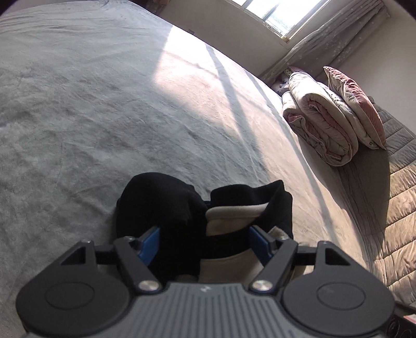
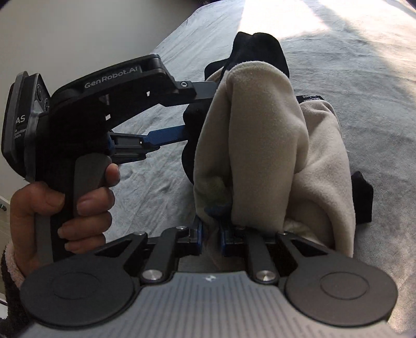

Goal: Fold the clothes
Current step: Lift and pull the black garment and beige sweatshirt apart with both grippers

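A black garment with a cream fleece lining is bunched up above the grey bed. My right gripper is shut on a fold of the cream lining. My left gripper stands wide, its blue pads on either side of the black and cream bundle; the fingertips are hidden by cloth. In the right wrist view the left gripper comes in from the left, held by a hand, with its fingers reaching into the garment.
A grey fleece sheet covers the bed, sunlit at the far side. A rolled quilt and a pink pillow lie at the bed's right end. A window and curtain are beyond.
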Demonstrator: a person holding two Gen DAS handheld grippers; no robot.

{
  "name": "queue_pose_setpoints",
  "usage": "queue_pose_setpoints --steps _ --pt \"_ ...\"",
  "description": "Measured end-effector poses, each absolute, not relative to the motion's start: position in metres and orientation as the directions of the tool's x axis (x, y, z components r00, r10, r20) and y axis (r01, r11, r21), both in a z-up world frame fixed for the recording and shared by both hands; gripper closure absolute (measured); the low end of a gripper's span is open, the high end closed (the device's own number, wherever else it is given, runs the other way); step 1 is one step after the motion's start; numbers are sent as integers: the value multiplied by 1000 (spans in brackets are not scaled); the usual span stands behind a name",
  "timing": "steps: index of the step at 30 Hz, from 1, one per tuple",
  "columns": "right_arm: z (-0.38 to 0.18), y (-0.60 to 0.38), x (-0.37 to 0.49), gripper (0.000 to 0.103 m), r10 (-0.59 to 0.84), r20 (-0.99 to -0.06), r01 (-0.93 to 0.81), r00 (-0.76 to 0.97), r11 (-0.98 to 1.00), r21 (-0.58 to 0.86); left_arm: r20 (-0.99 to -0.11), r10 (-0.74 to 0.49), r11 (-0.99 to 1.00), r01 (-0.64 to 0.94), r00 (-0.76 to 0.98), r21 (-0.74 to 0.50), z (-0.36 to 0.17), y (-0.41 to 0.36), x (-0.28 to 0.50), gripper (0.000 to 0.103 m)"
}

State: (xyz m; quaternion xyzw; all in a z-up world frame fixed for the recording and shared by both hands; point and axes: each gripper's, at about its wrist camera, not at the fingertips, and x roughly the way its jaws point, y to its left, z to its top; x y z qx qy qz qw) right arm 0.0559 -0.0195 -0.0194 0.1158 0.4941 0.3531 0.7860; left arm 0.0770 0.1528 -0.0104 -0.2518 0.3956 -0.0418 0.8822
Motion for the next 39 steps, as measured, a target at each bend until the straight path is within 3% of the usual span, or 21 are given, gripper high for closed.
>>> queue_pose_setpoints --steps 4,6,13,17,22,23,25,26,27,32,39 --pt "1 -30 52 77 659 -683 -458 316 736 499 -723 -221 896 -156 654 -415 -21 150 80 43" --pt "12 -40 53 60 657 -666 -455 355 743 491 -722 -233 879 -175 651 -443 -21 158 78 45" --pt "32 -66 76 58 574 -617 -382 538 819 428 -713 -246 850 -208 656 -485 -20 173 72 44" --pt "20 -69 92 55 474 -609 -327 636 880 344 -713 -177 859 -247 679 -448 -15 179 68 44" --pt "-10 -84 109 52 515 -643 -236 567 849 472 -743 -107 877 -289 661 -384 -19 185 72 35" --pt "-13 -87 107 55 535 -636 -226 557 834 504 -748 -119 874 -289 654 -391 -22 187 74 35" --pt "-15 -87 106 83 575 -607 -228 549 802 553 -755 -145 863 -291 640 -413 -28 189 78 38" --pt "-13 -88 105 86 577 -597 -223 557 797 561 -754 -155 856 -294 639 -425 -30 189 78 43" --pt "-10 -88 103 89 573 -588 -217 571 796 566 -751 -165 852 -291 639 -435 -31 189 79 56" --pt "22 -109 89 92 515 -528 -185 675 811 555 -731 -127 861 -290 671 -417 -28 178 79 91" --pt "64 -154 82 93 377 -458 -113 805 856 505 -606 -139 828 -244 783 -505 -5 170 70 94"
